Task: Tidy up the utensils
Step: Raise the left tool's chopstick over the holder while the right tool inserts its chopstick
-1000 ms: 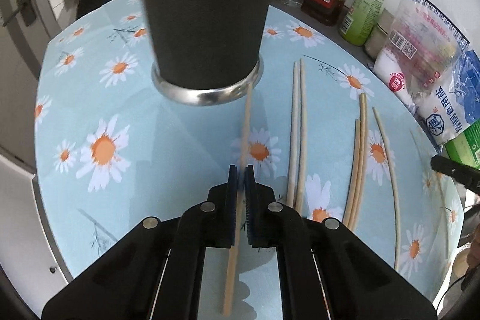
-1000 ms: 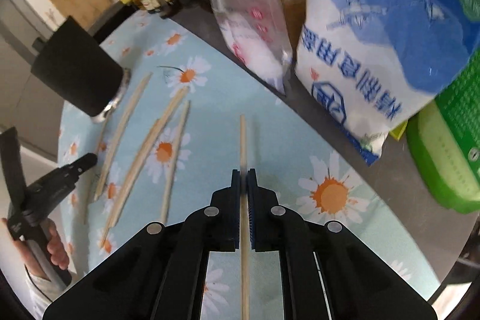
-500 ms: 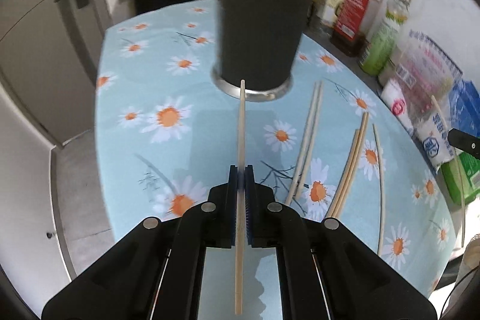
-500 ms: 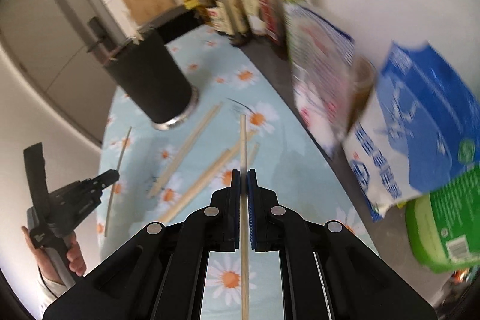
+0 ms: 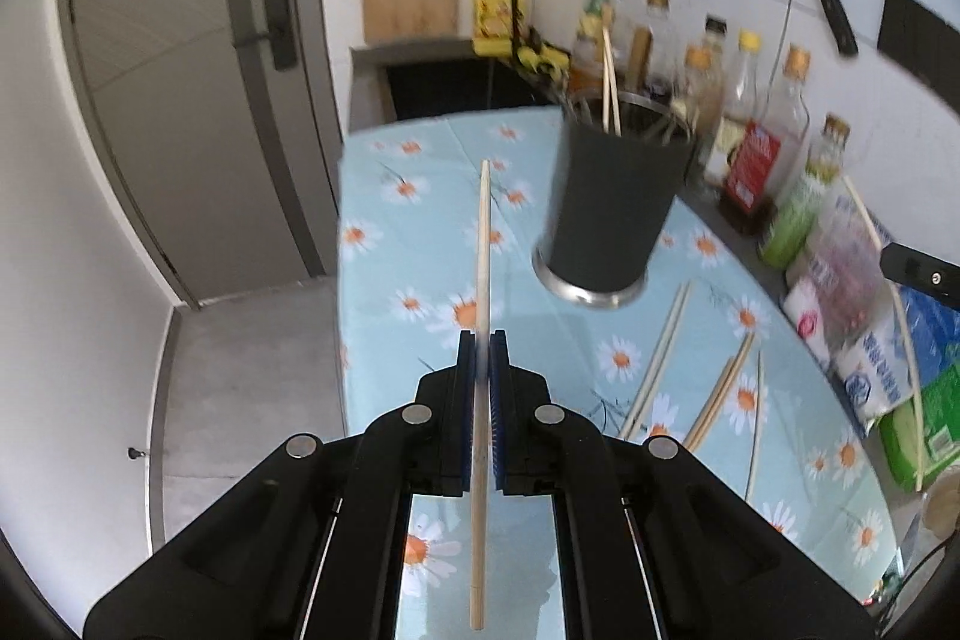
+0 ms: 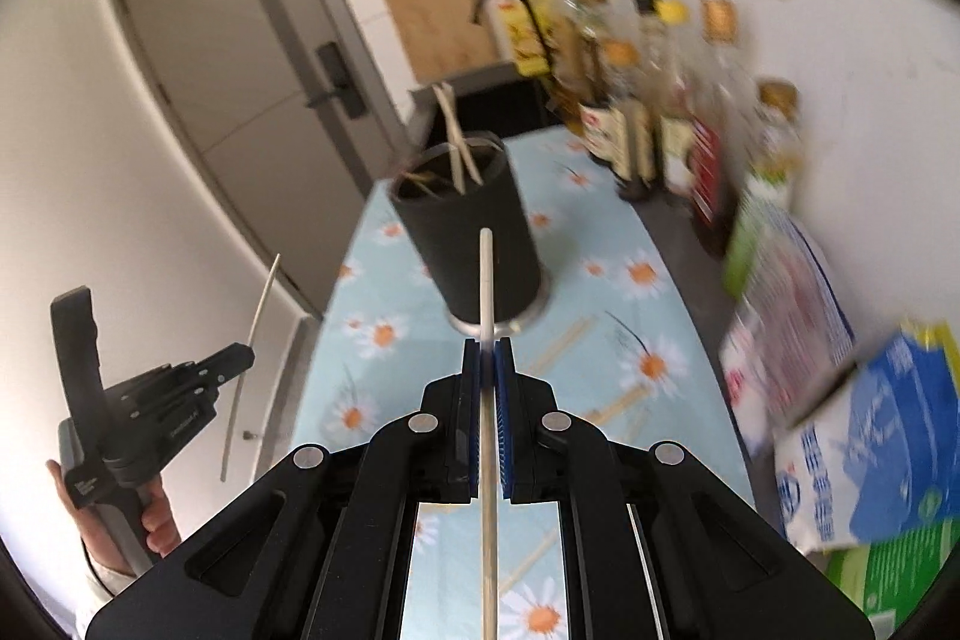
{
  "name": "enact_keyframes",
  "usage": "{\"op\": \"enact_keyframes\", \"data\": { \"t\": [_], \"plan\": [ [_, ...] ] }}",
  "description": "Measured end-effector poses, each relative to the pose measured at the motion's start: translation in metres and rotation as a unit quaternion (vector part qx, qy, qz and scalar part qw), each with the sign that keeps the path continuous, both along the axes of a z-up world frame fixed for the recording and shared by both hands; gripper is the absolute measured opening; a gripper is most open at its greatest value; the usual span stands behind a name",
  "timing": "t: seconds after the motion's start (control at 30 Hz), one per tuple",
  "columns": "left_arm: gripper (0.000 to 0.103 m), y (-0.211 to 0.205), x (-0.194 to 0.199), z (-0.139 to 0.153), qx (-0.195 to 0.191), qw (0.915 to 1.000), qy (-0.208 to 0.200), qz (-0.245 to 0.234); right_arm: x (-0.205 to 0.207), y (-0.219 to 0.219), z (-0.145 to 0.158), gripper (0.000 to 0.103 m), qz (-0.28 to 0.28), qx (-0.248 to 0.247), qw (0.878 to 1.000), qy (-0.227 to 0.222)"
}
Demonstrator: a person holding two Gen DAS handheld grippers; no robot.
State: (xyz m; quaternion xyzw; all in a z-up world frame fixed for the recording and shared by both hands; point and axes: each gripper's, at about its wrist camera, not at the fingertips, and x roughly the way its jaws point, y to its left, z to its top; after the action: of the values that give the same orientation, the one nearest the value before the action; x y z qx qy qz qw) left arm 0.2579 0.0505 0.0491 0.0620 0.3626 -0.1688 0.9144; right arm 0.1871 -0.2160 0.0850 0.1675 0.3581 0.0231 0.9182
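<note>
Both grippers have lifted off the table since a second ago, each carrying its chopstick up with it; the black holder, which filled the top of the left view then, now sits lower and smaller in frame.

Left gripper point(image 5: 482, 340): jaws pinched tight on a chopstick point(image 5: 483, 244), gripped near mid-length, tip pointing ahead over the daisy tablecloth point(image 5: 384, 292), left of the black utensil holder point(image 5: 618, 208). Stick is in the air, touching nothing else.

Right gripper point(image 6: 487, 347): jaws closed tight on a second chopstick point(image 6: 486, 274), its tip overlapping the holder point(image 6: 474, 244) in view; cannot tell whether it touches it.

Pose: both grippers tilted downward toward the table, raised above it. In the right view the left gripper point(image 6: 237, 357) shows at lower left, held by a hand point(image 6: 153, 520) with a sleeve edge; its chopstick point(image 6: 252, 334) looks bowed by the lens. In the left view only the black tip of the right gripper shows at the right edge, with its stick point(image 5: 894, 292) crossing in front of the bags.

Holder already has a few chopsticks point(image 5: 609, 82) standing in it. Loose chopsticks point(image 5: 660, 364) lie on the cloth right of the holder.

Hard to read: bottles point(image 5: 774, 118) and bags point(image 6: 870, 436) along the wall are motion-blurred, labels illegible. Some loose chopsticks are cut off behind the gripper bodies.
</note>
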Motion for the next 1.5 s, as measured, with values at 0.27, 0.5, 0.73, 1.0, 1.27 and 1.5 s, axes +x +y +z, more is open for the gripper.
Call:
{"op": "enact_keyframes", "data": {
  "t": [0.27,0.5,0.73,1.0,1.27,1.5],
  "plan": [
    [0.005,0.009,0.003,0.036,-0.040,0.9986,-0.029,0.019,0.012,0.010,0.044,0.005,0.072,0.027,0.992,-0.099],
    [0.005,0.003,0.016,0.063,-0.069,0.9961,-0.053,0.015,0.029,0.012,0.079,0.005,0.107,0.043,0.975,-0.188],
    [0.005,-0.012,0.033,0.092,-0.108,0.9901,-0.090,-0.004,0.063,0.011,0.086,0.005,0.113,0.038,0.969,-0.218],
    [0.005,-0.044,0.040,0.115,-0.118,0.9803,-0.150,-0.052,0.115,-0.002,0.079,0.005,0.130,0.039,0.959,-0.247],
    [0.005,-0.073,0.074,0.113,-0.150,0.9666,-0.185,-0.095,0.154,-0.020,0.078,0.005,0.123,0.046,0.950,-0.282],
    [0.005,-0.089,0.119,0.090,-0.198,0.9562,-0.181,-0.117,0.191,-0.031,0.059,0.005,0.115,0.050,0.949,-0.290]
  ]
}}
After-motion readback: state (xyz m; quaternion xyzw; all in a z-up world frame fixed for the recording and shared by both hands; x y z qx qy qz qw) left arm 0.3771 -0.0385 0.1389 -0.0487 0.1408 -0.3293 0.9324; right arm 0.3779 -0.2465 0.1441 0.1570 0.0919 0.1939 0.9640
